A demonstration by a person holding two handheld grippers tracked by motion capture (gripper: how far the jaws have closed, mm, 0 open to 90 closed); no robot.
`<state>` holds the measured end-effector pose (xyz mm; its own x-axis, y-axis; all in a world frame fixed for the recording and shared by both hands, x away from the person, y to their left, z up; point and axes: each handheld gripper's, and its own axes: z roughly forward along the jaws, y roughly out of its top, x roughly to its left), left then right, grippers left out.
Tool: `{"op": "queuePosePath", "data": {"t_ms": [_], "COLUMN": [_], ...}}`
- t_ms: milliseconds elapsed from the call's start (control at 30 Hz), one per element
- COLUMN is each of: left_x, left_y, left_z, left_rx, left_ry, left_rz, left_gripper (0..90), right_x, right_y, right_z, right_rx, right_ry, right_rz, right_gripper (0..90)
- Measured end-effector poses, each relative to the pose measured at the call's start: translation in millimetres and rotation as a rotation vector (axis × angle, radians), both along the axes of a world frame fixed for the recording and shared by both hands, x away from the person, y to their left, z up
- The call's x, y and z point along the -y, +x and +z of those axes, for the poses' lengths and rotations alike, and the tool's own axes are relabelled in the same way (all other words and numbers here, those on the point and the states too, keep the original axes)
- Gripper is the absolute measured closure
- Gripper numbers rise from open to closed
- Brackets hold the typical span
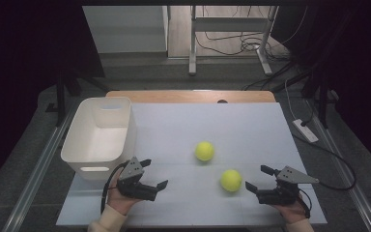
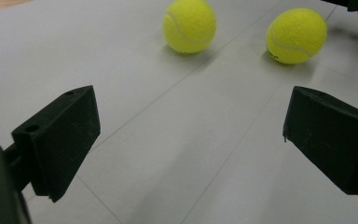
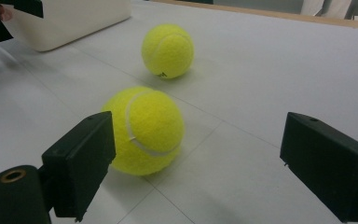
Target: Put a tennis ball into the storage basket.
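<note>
Right gripper (image 1: 260, 178) open beside near ball (image 1: 231, 180); white bin (image 1: 92, 153) empty.

Two tennis balls (image 1: 204, 151) (image 1: 231, 180), one white bin (image 1: 100, 137), two grippers (image 1: 150, 175) (image 1: 259, 178).

Three cams: one high up, two low on the grippers.

High view looks down and fwd over the whole table (image 1: 270, 125). Left gripper view sits low, close to the table top, facing both balls from afar. Right gripper view is low too, v. close to the near ball (image 3: 144, 130). All three share the two balls, e.g. the far ball (image 1: 204, 151) (image 2: 189, 25) (image 3: 168, 50).
</note>
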<state>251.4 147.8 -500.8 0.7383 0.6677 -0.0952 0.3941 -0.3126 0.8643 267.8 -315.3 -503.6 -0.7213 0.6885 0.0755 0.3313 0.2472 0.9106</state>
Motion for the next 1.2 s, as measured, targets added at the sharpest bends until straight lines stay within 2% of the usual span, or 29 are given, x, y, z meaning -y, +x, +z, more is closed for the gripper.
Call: {"op": "queuePosePath", "data": {"t_ms": [567,833,933,1033,1200], "left_x": [14.2,25.3,29.6,34.1,37.3], "left_y": [19.3,28.6,32.8,37.1,41.2], "left_z": [11.6,13.5,16.6,20.9,21.1], "left_rx": [-0.02,-0.027,-0.032,-0.026,-0.037], "left_ry": [0.015,0.04,0.032,0.045,0.034], "left_rz": [-0.042,-0.065,-0.072,-0.08,-0.08], "left_gripper": [4.6,4.5,4.5,4.6,4.6], "right_x": [-2.6,-3.2,-3.6,-3.8,-3.6], "right_y": [0.1,-1.0,-1.6,-1.4,0.1], "right_z": [0.7,-0.4,-0.2,0.0,0.8], "right_rx": [0.0,-0.001,-0.001,0.002,0.007], "right_ry": [-0.005,-0.009,-0.004,-0.008,-0.007], "right_rz": [-0.01,-0.008,-0.008,-0.003,-0.004], "right_gripper": [10.3,10.3,10.3,10.3,10.3]}}
